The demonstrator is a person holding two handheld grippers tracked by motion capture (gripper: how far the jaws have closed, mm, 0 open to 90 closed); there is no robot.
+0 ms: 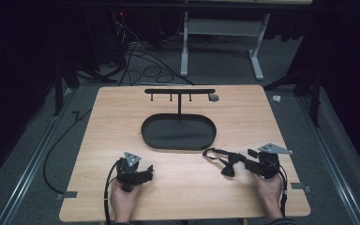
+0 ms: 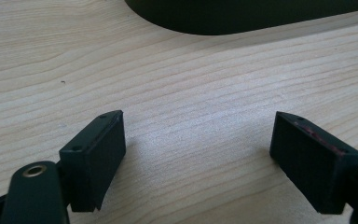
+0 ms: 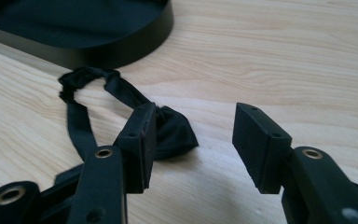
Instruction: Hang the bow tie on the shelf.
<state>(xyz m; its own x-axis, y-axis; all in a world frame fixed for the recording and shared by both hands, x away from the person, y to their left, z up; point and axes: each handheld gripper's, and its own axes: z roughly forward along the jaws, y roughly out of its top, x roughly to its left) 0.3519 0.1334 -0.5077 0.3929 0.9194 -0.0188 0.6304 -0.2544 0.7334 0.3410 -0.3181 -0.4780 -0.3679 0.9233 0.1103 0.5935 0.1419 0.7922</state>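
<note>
The bow tie [image 1: 226, 161] is lying on the bench [image 1: 183, 187], just in front of the oval tray [image 1: 178, 132], with its strap trailing toward the tray rim and looping there. Its long axis is running across the bench, from the loop near the tray to the knot beside the right tongs [image 1: 236, 164].

In the right gripper view, the bow [image 3: 172, 130] is sitting just beyond and to the left of the gap of the right tongs [image 3: 193, 140], partly behind the left pad, not squarely between the pads. These tongs are standing partly spread and pinching nothing, so I judge they are needing a small shift toward the bow before closing.

The left tongs [image 1: 146, 172] are resting well apart from the tie, spread wide over bare wood [image 2: 196, 140] and holding nothing. The right hand [image 1: 268, 187] is plainly the nearer one. The hanger rack [image 1: 179, 92] is standing behind the tray.
</note>
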